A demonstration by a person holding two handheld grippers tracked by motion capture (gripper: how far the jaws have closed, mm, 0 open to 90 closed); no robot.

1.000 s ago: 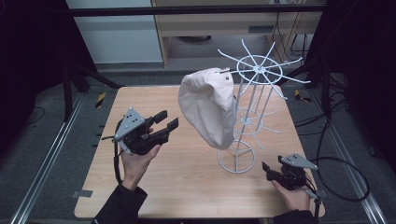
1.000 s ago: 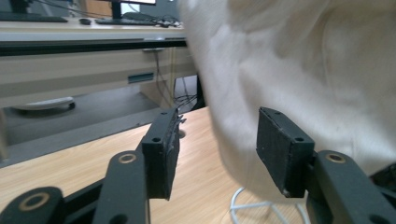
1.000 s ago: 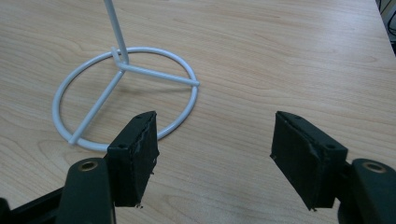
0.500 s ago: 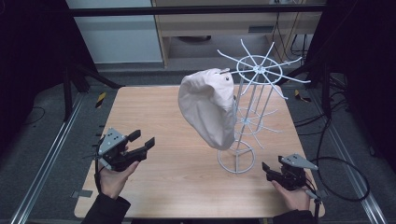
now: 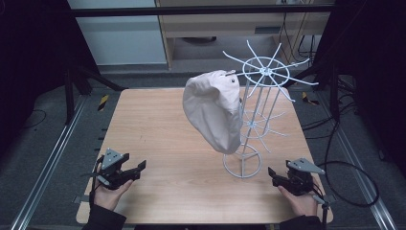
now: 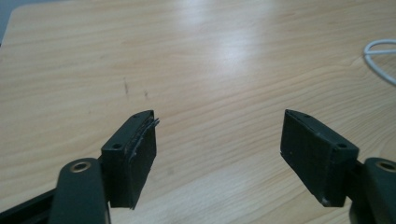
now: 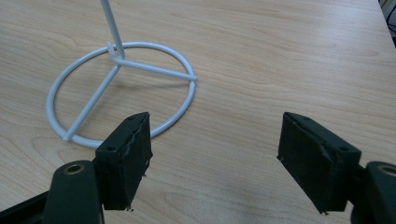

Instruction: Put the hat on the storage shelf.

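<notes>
1. The left gripper [image 5: 141, 166] is being held by a hand [image 5: 106, 194] at the near left corner of the table [image 5: 143, 124], its jaws released and wide apart over bare wood.
2. A pale cap [image 5: 214, 110] is being carried on an arm of the white wire rack [image 5: 249, 125], right of centre.
3. The right gripper [image 7: 215, 135] is being held near the right edge, jaws released, just beside the rack's ring base [image 7: 122, 88].

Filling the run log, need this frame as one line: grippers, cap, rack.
left gripper: open, empty, near table edge | right gripper: open, empty, beside rack base | cap: hanging on wire rack | table: wood
</notes>
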